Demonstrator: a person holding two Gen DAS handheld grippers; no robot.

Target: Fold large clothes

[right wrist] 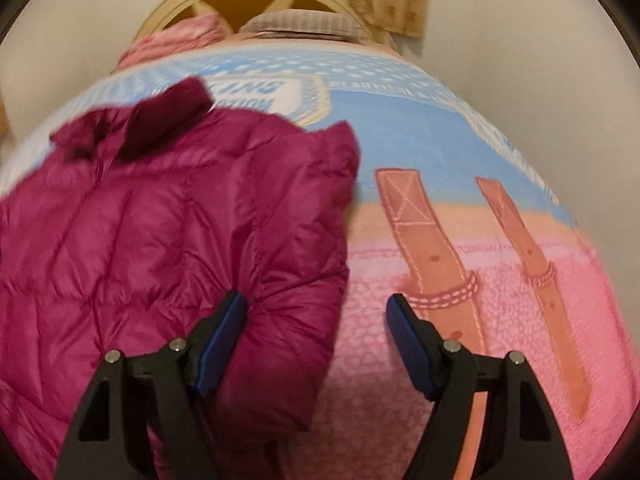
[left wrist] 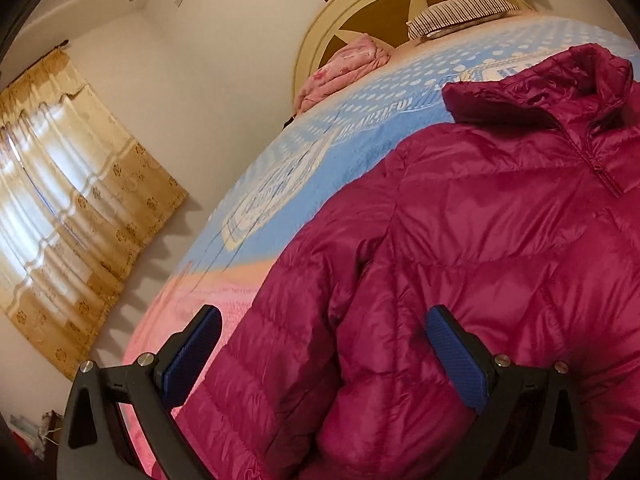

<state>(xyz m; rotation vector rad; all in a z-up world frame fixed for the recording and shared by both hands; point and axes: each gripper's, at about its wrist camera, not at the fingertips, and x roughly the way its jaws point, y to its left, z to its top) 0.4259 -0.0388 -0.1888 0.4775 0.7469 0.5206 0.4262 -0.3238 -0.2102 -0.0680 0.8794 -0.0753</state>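
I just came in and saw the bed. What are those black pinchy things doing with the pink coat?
A person is starting to fold a magenta puffer jacket lying flat on the bed's blue and pink blanket. The left gripper is open over the jacket's left sleeve, and the right gripper is open at the edge of the other sleeve. Neither has pinched the jacket, so no fold is made yet.

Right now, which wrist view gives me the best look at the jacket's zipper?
Left wrist view: the magenta jacket lies front up, the zipper sharp below the collar. The right wrist view shows the jacket blurred, collar and sleeve only, no zipper discernible.
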